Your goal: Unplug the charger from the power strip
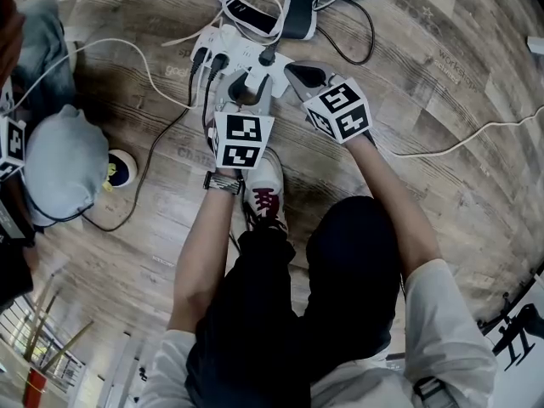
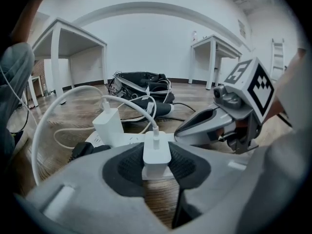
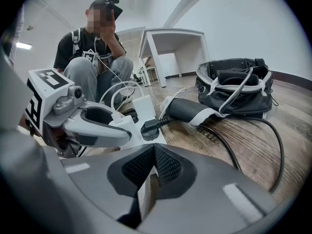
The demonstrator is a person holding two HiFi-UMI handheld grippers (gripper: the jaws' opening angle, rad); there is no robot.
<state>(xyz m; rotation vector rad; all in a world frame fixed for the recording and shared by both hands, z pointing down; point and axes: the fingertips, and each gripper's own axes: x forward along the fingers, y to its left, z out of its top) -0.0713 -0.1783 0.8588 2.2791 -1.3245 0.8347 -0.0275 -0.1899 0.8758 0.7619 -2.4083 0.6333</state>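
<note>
A white power strip [image 1: 240, 55] lies on the wooden floor with several plugs in it. My left gripper [image 1: 244, 87] is shut on a small white charger [image 2: 156, 152], which stands upright in the strip [image 2: 130, 141] with its white cable rising from the top. The dark pads [image 2: 127, 168] press both of its sides. My right gripper [image 1: 299, 73] comes in from the right, its jaws shut and empty, and its tip [image 2: 181, 129] rests at the strip's near end. In the right gripper view the right gripper [image 3: 155, 151] points at the strip [image 3: 132, 125], with the left gripper [image 3: 92, 126] to the left.
A second, taller white charger [image 2: 109, 126] and black plugs [image 3: 149, 128] also sit in the strip. A black bag [image 3: 234, 84] and a dark rolled pouch [image 3: 187, 112] lie behind it. A person [image 3: 92, 57] sits on the floor beyond. My own shoe [image 1: 265, 192] is close by.
</note>
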